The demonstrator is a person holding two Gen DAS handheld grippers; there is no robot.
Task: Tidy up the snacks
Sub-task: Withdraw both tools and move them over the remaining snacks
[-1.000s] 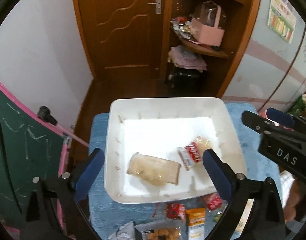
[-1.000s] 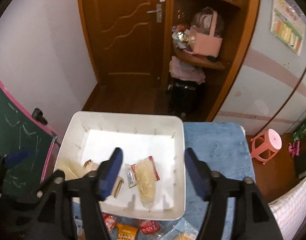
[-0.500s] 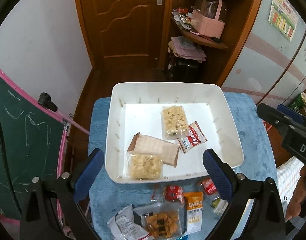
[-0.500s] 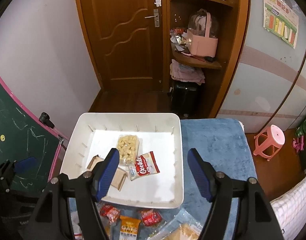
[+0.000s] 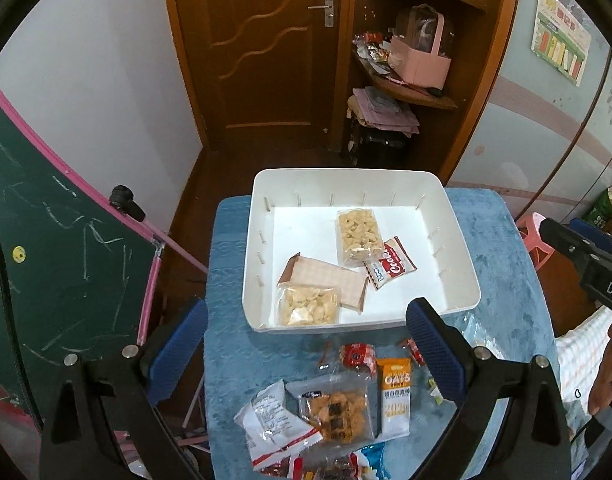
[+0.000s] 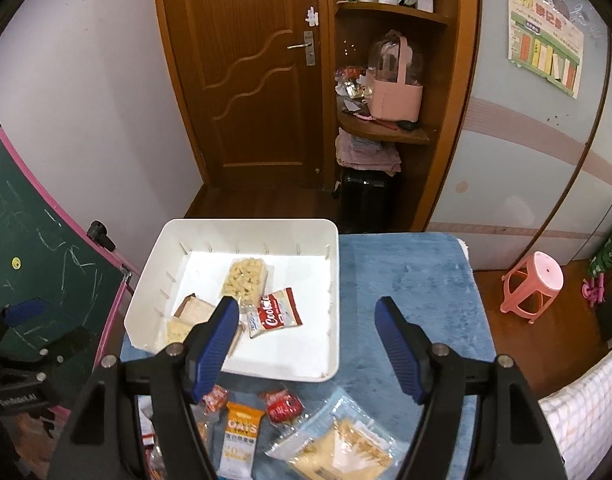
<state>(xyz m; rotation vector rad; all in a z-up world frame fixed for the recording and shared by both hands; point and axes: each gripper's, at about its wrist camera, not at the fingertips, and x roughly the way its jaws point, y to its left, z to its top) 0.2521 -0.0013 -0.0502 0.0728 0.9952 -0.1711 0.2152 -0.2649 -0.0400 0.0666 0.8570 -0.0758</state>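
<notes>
My left hand-held gripper [image 5: 306, 344] hangs with its jaws wide apart and nothing between them, above the near rim of the white tray [image 5: 458, 240]. My right hand-held gripper [image 6: 308, 344] is likewise spread and empty, over the tray's near right corner. Bare blue surface [image 6: 410, 280] lies open to the tray's right, up to its rounded far edge. Inside the tray are two clear biscuit packs, a checked box and a cookie packet [image 5: 392, 268]. Nearer me, loose on the surface: an oats bar [image 5: 393, 396], a cracker pack [image 5: 334, 412] and small red packets.
</notes>
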